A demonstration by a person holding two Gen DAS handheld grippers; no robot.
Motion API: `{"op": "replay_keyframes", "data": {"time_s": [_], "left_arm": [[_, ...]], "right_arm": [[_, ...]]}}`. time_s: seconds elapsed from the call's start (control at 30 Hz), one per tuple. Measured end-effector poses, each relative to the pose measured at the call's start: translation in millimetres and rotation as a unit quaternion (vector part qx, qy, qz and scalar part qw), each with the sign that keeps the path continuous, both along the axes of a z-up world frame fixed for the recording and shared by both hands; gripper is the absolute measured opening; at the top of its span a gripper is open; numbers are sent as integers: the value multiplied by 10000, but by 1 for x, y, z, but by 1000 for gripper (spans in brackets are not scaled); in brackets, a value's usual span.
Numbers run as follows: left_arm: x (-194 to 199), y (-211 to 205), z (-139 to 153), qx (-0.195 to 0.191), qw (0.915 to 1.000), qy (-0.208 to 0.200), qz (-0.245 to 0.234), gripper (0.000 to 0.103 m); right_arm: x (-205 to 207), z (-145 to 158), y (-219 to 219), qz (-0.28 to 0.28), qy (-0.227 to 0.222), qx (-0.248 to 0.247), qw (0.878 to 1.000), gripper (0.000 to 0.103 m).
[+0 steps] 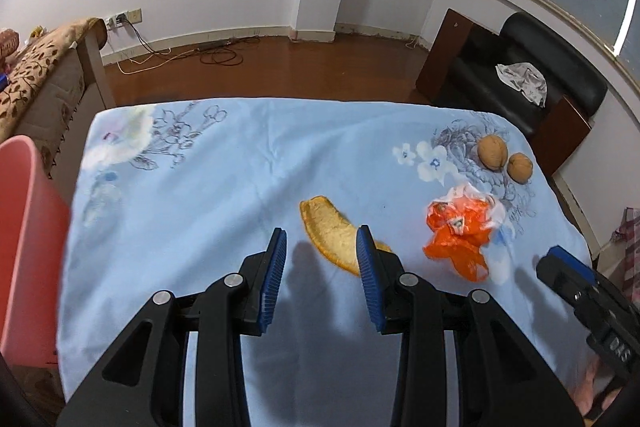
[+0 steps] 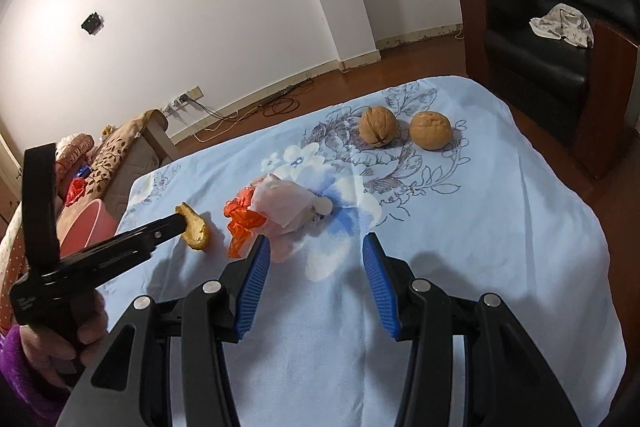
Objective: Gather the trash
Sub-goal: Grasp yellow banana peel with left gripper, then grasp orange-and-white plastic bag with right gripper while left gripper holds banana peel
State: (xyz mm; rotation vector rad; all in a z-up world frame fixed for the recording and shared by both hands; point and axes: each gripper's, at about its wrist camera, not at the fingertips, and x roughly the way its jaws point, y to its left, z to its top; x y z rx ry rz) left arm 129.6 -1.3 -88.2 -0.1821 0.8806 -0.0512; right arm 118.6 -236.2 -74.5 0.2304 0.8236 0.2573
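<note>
Between the left gripper's (image 1: 322,247) spread blue pads lies bare cloth; nothing is held, and the peel (image 1: 330,233) sits just at its right pad, partly behind it. To do this step well, I judge the gripper should shift slightly toward the peel so both pads straddle its curved body, sink until the tips nearly meet the cloth, then close across the narrow width rather than the length, without pinching the cloth itself.

The right gripper (image 2: 316,251) also stands apart and empty, hovering over the desk (image 2: 480,267) with the crumpled orange wrapper (image 2: 242,223) and its pale tissue (image 2: 280,203) just ahead of its left pad. That seems its likely pick.

Farther out, two walnuts (image 2: 404,129) rest side by side near the far edge, well apart from both grippers. A pink bin (image 1: 24,219) stands at the desk's left side, probably where the trash goes. Nothing blocks the peel, though the two grippers work close together and could bump. Loose folds in the cloth may snag a pad. A black armchair (image 1: 532,75) with a rag stands beyond.
</note>
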Motion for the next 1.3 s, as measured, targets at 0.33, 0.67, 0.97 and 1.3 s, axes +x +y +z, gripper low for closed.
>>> {"op": "replay_keyframes", "data": {"time_s": [0.33, 0.67, 0.97, 1.3], "left_arm": [[5, -5, -11, -108, 9999, 49, 48, 6], [-20, 9, 9, -198, 9995, -190, 160, 3], [-49, 22, 27, -208, 9987, -430, 191, 3], [-65, 31, 32, -265, 9982, -506, 208, 3]], "right_arm": [[5, -2, 7, 52, 78, -32, 10000, 48], [11, 5, 25, 163, 12, -38, 9999, 51], [32, 16, 54, 203, -187, -280, 9992, 54], [39, -3, 51, -117, 27, -430, 9990, 58]]}}
